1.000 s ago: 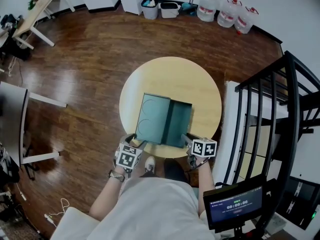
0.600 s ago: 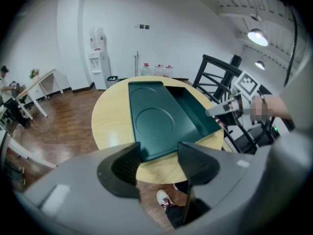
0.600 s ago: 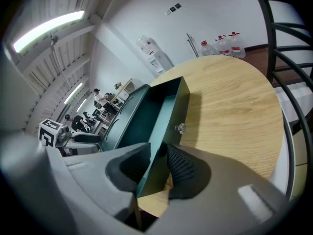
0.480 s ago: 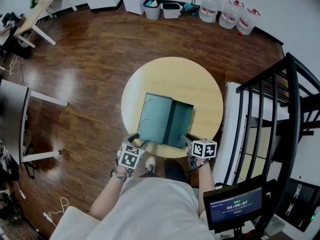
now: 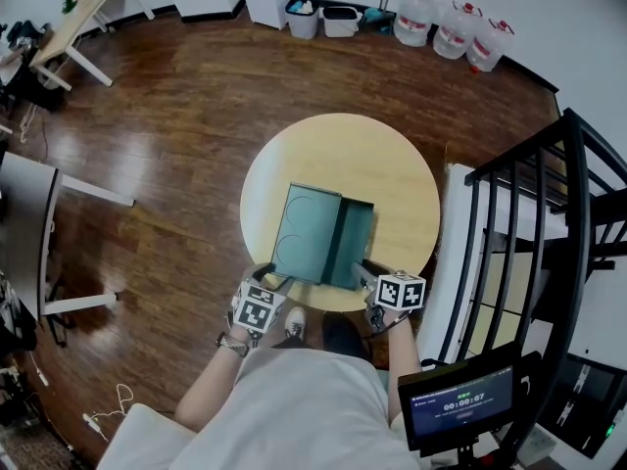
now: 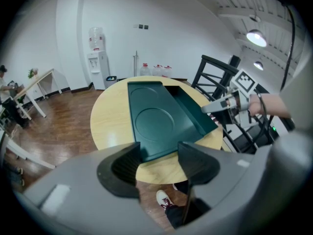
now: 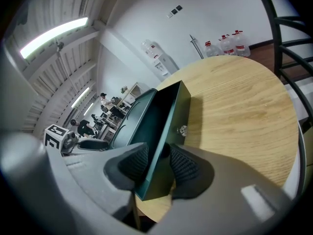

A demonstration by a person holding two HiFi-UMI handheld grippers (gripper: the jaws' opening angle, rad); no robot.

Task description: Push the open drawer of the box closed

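A dark green box [image 5: 306, 231] lies on the round wooden table [image 5: 362, 155], its drawer [image 5: 355, 243] drawn out to the right. In the left gripper view the box [image 6: 156, 124] has its near corner just ahead of my left gripper [image 6: 159, 160], which is open and grips nothing. In the head view that gripper [image 5: 269, 274] sits at the box's near-left corner. My right gripper [image 5: 364, 270] is at the drawer's near end. Its jaws straddle the drawer's front panel [image 7: 168, 126] below the small knob [image 7: 183, 129] and are opening, with the panel between them [image 7: 157, 168].
A black stair railing [image 5: 529, 223] stands close on the right. A monitor [image 5: 460, 404] is at the lower right. Water jugs [image 5: 456, 23] and bins [image 5: 318, 16] line the far wall. White desk legs [image 5: 83, 194] stand at the left. The person's shoe [image 5: 294, 323] shows under the table's near edge.
The drawer looks pushed in a little toward the box. Both grippers stay at the table's near edge.
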